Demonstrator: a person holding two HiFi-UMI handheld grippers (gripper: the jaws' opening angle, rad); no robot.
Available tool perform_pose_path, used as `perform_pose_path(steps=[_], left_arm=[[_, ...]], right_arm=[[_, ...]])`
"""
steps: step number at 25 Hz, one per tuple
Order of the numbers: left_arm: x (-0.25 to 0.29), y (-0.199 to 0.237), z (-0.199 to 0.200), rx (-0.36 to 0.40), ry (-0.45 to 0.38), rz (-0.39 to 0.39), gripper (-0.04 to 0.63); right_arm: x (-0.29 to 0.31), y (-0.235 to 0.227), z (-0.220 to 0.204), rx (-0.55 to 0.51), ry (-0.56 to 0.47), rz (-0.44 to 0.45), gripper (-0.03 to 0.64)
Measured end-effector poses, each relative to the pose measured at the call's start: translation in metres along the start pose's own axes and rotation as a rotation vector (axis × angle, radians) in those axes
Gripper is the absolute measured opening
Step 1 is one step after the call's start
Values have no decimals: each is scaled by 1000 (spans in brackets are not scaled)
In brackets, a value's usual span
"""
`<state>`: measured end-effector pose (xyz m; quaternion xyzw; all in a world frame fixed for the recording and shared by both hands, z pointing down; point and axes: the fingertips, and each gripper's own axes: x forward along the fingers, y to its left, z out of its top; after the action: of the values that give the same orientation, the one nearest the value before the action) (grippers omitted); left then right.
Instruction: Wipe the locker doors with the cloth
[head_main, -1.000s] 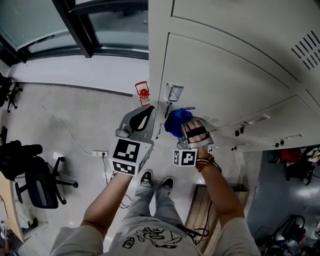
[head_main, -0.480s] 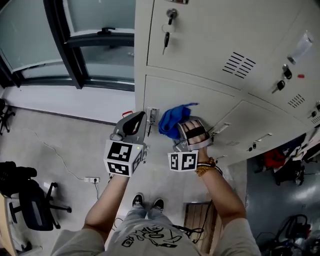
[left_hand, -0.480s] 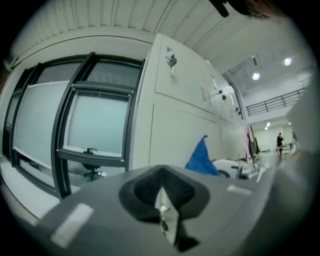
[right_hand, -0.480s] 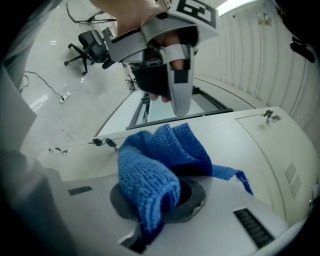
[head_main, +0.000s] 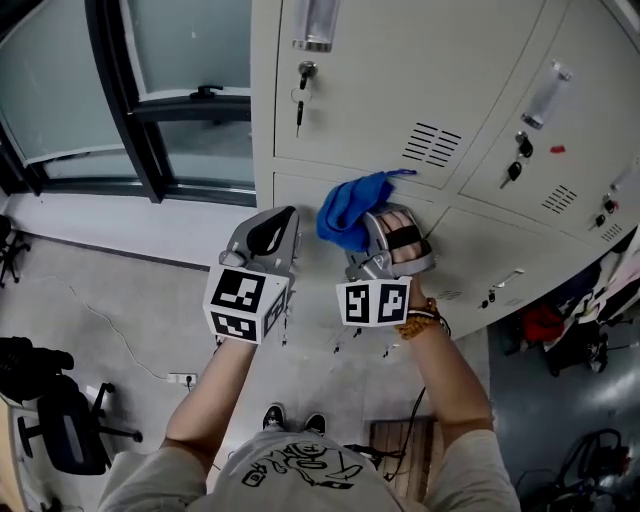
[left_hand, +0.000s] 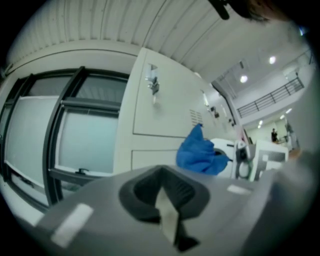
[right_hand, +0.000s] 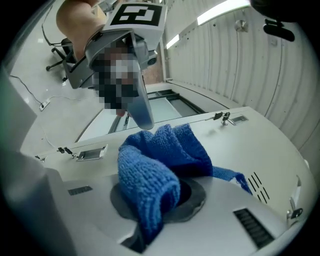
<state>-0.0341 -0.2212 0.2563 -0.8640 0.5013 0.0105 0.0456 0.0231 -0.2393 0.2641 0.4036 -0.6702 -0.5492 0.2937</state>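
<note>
The left tongs (head_main: 275, 225) are held closed and empty beside the window (head_main: 190, 60), just off the lockers' left edge; the blue cloth (head_main: 352, 210) is clamped in the right tongs (head_main: 378, 232) and held against the locker doors (head_main: 520, 250); within the last second it has been carried upward from a lower door to the bottom edge of the vented door (head_main: 400, 110); the wipe is judged under way, with the upper doors probably next.

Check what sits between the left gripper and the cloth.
Nothing; in the head view only bare locker door shows between the left gripper and the blue cloth.
</note>
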Motion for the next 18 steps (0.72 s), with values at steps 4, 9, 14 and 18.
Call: perform_pose_path(steps=[4,9,14,18], left_arm=[[11,-11,7,12,-13,-20,3],[22,-27,-7,3,7,-44,3],[27,-34,-35,-11,51,-55,3],[30,-40,-62,-9,95,-62,3]], right_arm=[[-11,-17,-15,38,-8,-60,34],[-26,-5,-39,66,-9,-127,34],[-32,36,-58,90,18,-110,34],[-35,82,-71,92,53,-68,34]])
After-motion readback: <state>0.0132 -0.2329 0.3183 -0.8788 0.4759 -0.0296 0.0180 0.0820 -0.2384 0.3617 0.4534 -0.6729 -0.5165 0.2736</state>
